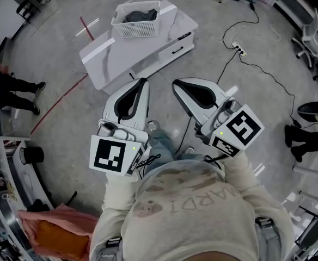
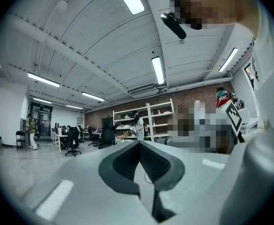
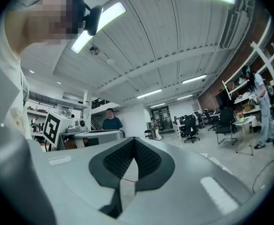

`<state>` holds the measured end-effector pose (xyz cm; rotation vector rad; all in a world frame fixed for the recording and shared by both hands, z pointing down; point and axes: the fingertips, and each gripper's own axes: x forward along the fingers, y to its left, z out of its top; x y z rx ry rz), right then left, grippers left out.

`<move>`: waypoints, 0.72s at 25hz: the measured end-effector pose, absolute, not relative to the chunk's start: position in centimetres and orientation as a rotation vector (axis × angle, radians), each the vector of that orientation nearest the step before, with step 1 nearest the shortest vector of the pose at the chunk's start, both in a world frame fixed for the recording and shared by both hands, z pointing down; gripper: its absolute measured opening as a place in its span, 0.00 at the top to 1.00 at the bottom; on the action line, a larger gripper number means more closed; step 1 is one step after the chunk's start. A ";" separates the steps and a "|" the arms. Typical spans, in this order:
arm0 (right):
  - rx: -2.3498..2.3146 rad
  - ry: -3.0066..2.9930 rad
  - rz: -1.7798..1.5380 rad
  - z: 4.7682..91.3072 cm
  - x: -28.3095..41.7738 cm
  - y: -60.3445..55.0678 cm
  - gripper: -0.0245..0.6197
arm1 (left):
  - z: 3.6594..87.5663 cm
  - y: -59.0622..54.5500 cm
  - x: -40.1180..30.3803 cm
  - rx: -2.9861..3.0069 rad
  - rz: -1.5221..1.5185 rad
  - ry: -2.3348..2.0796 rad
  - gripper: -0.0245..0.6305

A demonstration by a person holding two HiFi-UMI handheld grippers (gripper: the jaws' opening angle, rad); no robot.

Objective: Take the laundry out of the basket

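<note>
Dark grey laundry (image 1: 141, 15) is lying bunched inside a white perforated basket (image 1: 137, 29), which is sitting on a white table (image 1: 110, 64) at the top of the head view. The person is holding both grippers level and well short of the table. The left gripper (image 1: 143, 81) and the right gripper (image 1: 175, 84) are each keeping their jaws pressed together, with nothing between them. Only the head view is taking in the basket and its contents. The left gripper view is looking past its closed jaws toward shelving (image 2: 146, 116) and office chairs (image 2: 72, 142). The right gripper view is instead catching a person in a dark top (image 3: 111, 122) and swivel chairs (image 3: 191, 128).
</note>
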<state>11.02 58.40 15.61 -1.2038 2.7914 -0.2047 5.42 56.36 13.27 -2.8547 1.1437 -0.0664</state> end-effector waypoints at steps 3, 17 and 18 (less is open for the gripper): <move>-1.241 2.778 -0.195 15.9 10.6 55.9 0.92 | 13.7 53.6 4.9 -2.861 -0.065 1.123 0.96; -1.363 2.707 -0.183 14.8 4.2 39.8 0.92 | 12.9 37.5 -1.1 -2.895 -0.050 0.993 0.96; -1.372 2.701 -0.186 14.8 3.4 38.8 0.92 | 12.9 36.5 -1.9 -2.899 -0.048 0.985 0.96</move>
